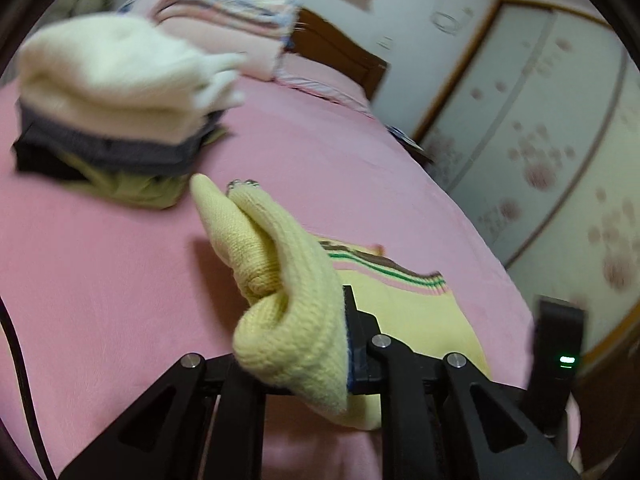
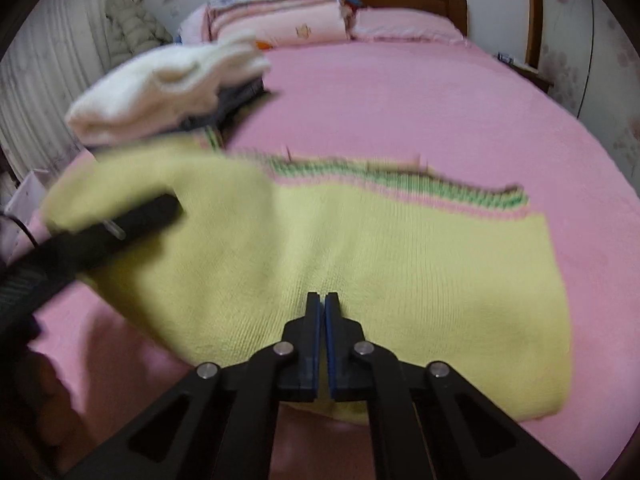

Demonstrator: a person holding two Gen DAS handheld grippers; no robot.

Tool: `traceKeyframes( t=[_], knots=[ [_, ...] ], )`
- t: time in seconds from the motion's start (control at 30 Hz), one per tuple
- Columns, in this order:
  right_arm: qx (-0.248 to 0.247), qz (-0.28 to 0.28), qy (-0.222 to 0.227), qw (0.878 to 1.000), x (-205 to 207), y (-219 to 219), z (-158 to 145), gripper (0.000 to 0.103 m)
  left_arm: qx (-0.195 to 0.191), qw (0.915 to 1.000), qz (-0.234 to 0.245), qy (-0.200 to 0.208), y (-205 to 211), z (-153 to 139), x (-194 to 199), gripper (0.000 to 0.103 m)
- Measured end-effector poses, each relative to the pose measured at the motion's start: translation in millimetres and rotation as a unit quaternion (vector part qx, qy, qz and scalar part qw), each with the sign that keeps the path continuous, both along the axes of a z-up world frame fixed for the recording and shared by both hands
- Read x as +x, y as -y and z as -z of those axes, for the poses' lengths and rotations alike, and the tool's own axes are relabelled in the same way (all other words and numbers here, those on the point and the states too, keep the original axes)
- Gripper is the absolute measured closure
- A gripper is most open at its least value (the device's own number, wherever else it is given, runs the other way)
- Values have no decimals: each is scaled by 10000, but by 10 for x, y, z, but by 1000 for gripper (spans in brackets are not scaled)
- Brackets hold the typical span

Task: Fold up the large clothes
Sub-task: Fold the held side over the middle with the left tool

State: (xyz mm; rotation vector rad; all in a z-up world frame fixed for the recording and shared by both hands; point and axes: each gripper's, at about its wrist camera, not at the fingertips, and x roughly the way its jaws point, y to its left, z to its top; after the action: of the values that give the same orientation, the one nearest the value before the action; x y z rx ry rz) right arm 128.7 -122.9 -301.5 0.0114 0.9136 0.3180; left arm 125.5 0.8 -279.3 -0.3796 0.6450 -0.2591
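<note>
Yellow sweater (image 2: 360, 260), trimmed with green, brown and pink stripes, lies spread on a pink bed (image 2: 440, 100). Left claw (image 1: 344, 344) clamps a bunched fold of the knit and lifts it off the sheet. Right claw (image 2: 322, 304) has its jaws pressed together at the sweater's near edge; whether cloth is pinched there cannot be told. Pile of folded clothes (image 1: 112, 92), cream on top, sits near, beside the sweater.

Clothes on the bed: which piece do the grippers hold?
The yellow sweater with striped hem, spread apart from the folded pile, which has a cream piece on top.
</note>
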Motion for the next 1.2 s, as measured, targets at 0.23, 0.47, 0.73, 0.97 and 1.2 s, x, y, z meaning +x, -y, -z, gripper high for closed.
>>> traceKeyframes(
  t=[0.23,0.47,0.73,0.97,1.2],
  knots=[
    [825,58,-208,9964,34,260,41,101,428,9960,713,338,447,-232,27,91],
    [1546,535,-328,9860,-213,915,-148,101,825,9883,1203,454,913,-416,71,91],
    [1241,1468,-356,9807,-554,1694,-251,101,1757,9612,2124,-28,1903,-111,168,90],
    [1068,1955,-426,9739,-597,1955,-161,101,2287,9437,2390,-73,2258,10,65,75],
    [1054,2059,-206,9727,-501,1931,-423,100,1779,9492,2592,-133,2093,-231,68,39]
  ],
)
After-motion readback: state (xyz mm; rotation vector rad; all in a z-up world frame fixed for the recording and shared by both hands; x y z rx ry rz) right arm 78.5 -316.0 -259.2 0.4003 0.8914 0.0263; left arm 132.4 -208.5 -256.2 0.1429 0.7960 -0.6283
